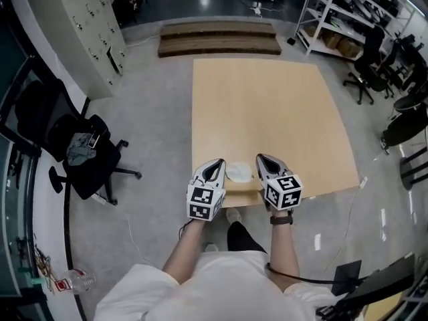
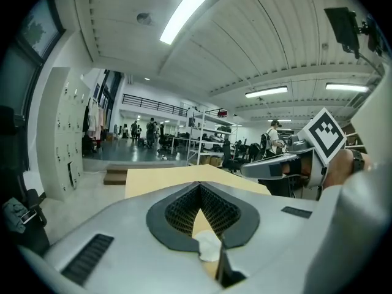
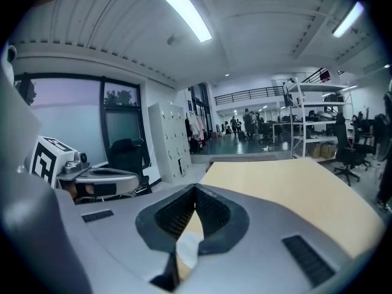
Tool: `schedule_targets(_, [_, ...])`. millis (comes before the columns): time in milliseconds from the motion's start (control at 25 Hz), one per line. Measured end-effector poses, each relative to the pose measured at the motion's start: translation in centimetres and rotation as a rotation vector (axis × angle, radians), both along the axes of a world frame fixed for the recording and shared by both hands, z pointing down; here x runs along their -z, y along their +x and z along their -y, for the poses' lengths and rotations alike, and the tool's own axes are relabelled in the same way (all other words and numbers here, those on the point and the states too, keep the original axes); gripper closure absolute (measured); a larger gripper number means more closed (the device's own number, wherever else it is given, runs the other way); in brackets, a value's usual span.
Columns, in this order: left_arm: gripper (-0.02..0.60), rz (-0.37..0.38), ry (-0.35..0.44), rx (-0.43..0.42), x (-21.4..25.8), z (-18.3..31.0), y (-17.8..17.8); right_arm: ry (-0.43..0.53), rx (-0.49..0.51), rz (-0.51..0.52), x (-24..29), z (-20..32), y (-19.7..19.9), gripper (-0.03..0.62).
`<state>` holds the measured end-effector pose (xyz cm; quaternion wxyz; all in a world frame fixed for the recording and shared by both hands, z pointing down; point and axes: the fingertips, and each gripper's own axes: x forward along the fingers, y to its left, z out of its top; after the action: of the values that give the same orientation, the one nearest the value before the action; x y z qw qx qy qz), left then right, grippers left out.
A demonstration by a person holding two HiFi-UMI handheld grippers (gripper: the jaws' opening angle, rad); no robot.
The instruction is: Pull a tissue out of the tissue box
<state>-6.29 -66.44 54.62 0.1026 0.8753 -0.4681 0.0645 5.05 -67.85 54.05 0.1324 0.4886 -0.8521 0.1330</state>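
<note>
A white tissue point(image 1: 239, 172) sticks up from a tan tissue box point(image 1: 244, 194) at the near edge of the wooden table point(image 1: 267, 112). My left gripper point(image 1: 217, 163) is just left of the tissue and my right gripper point(image 1: 261, 158) just right of it, both pointing away from me. Each has its jaws together with nothing between them. In the left gripper view the left gripper point(image 2: 199, 188) shows the tissue point(image 2: 208, 245) below its closed tips. The right gripper view shows the same for the right gripper point(image 3: 196, 190), with the tissue point(image 3: 187, 247) low beneath it.
A black office chair point(image 1: 87, 156) stands on the floor to the left, with grey lockers point(image 1: 83, 25) behind it. A low wooden pallet point(image 1: 219, 39) lies beyond the table's far edge. Shelves point(image 1: 341, 19) and more chairs point(image 1: 371, 72) stand at the right.
</note>
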Motion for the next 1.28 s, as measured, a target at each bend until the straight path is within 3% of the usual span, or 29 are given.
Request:
schedule_targets(200, [0.581, 0.025, -0.075, -0.032, -2.6, 1.1, 2.3, -0.105, 0.002, -0.037, -3.7, 0.6, 1.5, 0.599])
schedule_targets(520, [0.581, 0.046, -0.163, -0.044, -6.9, 1.9, 2.4, -0.250, 0.079, -0.153, -11.5, 0.2, -1.1, 0.599])
schedule_targets(600, [0.581, 0.048, -0.174, -0.044, -7.3, 2.3, 2.5, -0.267, 0.078, -0.200, -12.9, 0.4, -1.0, 0.594])
schedule_targets(720, [0.581, 0.052, -0.185, -0.038, -7.9, 2.7, 2.1, -0.304, 0.075, -0.260, -15.1, 0.7, -1.4, 0.497])
schedule_targets(800, [0.581, 0.055, -0.195, -0.033, -8.4, 2.9, 1.8, -0.322, 0.073, -0.306, -16.5, 0.9, -1.5, 0.467])
schedule_targets(1040, [0.581, 0.069, -0.223, -0.033, -9.5, 3.3, 1.9, -0.372, 0.088, -0.339, -20.3, 0.9, -1.9, 0.451])
schedule_targets(1280, [0.581, 0.089, -0.234, -0.041, -9.9, 3.7, 2.4, -0.354, 0.073, -0.370, -22.5, 1.8, -1.5, 0.451])
